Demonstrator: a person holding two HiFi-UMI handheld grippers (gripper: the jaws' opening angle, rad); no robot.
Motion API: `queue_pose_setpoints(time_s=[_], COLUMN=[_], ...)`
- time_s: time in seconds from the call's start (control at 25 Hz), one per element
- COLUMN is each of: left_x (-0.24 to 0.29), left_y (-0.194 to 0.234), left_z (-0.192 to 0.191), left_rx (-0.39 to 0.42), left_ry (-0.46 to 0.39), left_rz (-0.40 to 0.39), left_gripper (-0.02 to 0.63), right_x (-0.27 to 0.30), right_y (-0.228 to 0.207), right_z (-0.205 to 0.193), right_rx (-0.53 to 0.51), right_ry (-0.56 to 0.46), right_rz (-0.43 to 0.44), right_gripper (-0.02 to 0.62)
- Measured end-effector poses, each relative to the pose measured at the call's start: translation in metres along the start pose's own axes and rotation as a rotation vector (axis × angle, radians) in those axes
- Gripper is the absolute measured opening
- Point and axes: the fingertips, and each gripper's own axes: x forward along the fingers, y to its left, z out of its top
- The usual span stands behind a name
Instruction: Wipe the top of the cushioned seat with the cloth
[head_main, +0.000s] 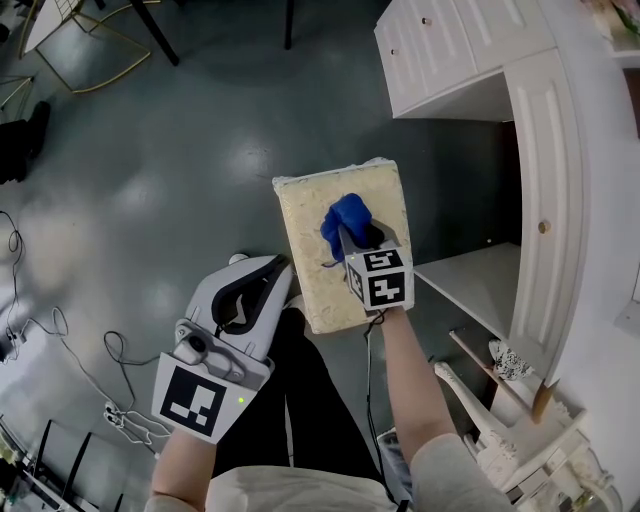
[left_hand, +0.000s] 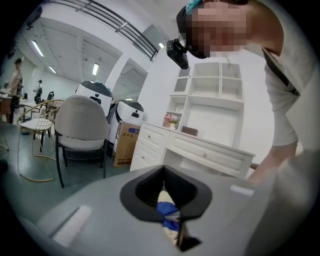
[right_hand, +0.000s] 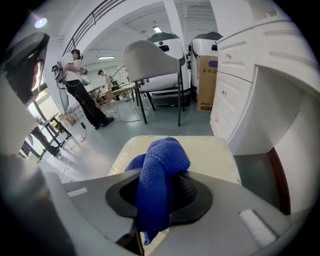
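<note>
A cream cushioned seat (head_main: 310, 215) stands on the grey floor just ahead of me; its top also shows in the right gripper view (right_hand: 212, 150). My right gripper (head_main: 345, 236) is over the middle of the seat, shut on a bunched blue cloth (head_main: 346, 218) that hangs out of its jaws (right_hand: 159, 172). My left gripper (head_main: 274, 270) is held low beside the seat's near left corner, off the cushion, with its jaws closed together and nothing in them. Through the slit between them in the left gripper view (left_hand: 168, 199) I glimpse a bit of the cloth and seat.
A white desk with drawers (head_main: 450, 45) and its side panel (head_main: 556, 190) stand right of the seat, with a low shelf (head_main: 470, 285) beneath. Cables (head_main: 60, 345) trail on the floor at left. A grey chair (right_hand: 150, 62) and cardboard box (right_hand: 207, 82) stand farther off.
</note>
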Motion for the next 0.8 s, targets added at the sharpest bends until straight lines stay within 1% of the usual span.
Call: queue_pose_setpoints(time_s=[0.08, 0.32, 0.56, 0.64, 0.8], left_x=[-0.004, -0.018, -0.03, -0.034, -0.041], left_y=[0.002, 0.007, 0.011, 0.013, 0.015], left_z=[0.0, -0.001, -0.004, -0.006, -0.009], left_rx=[0.001, -0.009, -0.014, -0.012, -0.011], left_ry=[-0.002, -0.011, -0.01, -0.008, -0.004], left_rz=[0.005, 0.02, 0.028, 0.031, 0.038], left_gripper=[0.0, 0.0, 0.0, 0.0, 0.0], right_x=[0.004, 0.01, 0.019, 0.021, 0.02], right_y=[0.015, 0.044, 0.085, 0.09, 0.09], right_z=[0.002, 0.006, 0.008, 0.008, 0.006], right_rx=[-0.01, 0.007, -0.055, -0.065, -0.046], right_ry=[0.005, 0.004, 0.016, 0.019, 0.014], right_rz=[0.014, 0.035, 0.086, 0.089, 0.092], right_gripper=[0.106, 0.106, 0.107, 0.109, 0.109])
